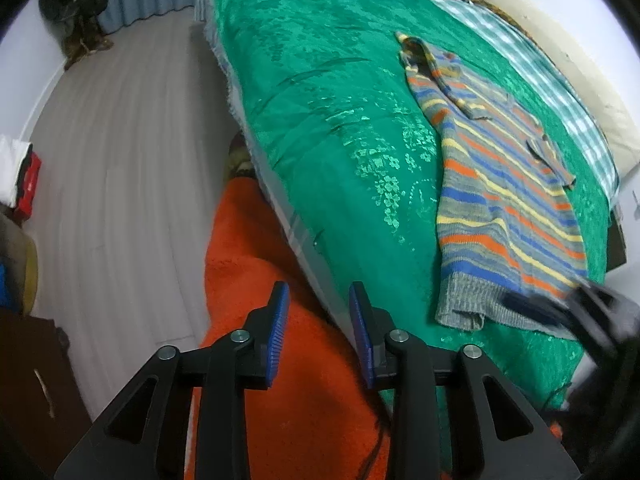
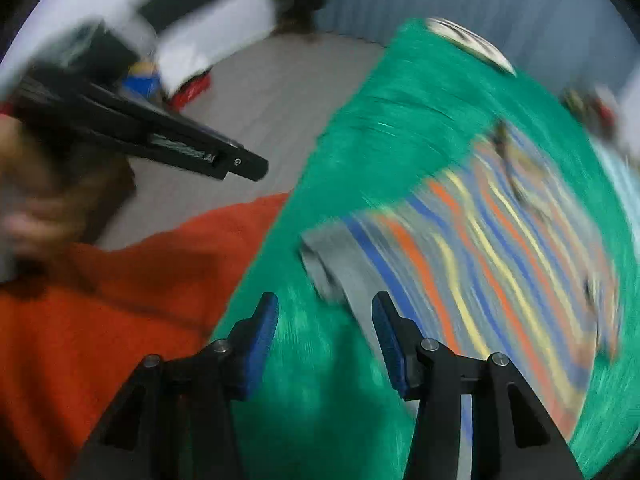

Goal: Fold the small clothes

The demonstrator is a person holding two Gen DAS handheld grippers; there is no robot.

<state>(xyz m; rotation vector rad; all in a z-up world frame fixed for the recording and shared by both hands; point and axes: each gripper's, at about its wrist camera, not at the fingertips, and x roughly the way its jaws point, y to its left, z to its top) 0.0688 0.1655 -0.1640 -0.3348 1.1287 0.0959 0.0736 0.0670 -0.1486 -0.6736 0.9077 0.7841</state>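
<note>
Striped sweater (image 1: 508, 184) lies flat on the green bedspread (image 1: 320, 100), hem toward the bed's near edge, collar toward the far end, one sleeve already lying across the body. Nothing else folded, by the look of it.

Left gripper (image 1: 320, 328): jaws apart, holding nothing, off the near edge of the bed over the orange blanket (image 1: 280, 400). Right gripper (image 2: 325, 340): jaws wide, empty, just short of the sweater's grey hem; right view is motion-blurred.

Likely step: grab the hem. Pinch both hem corners, keep the fabric taut and level, carry it toward the collar, edges aligned.

No readable labels or writing anywhere.
</note>
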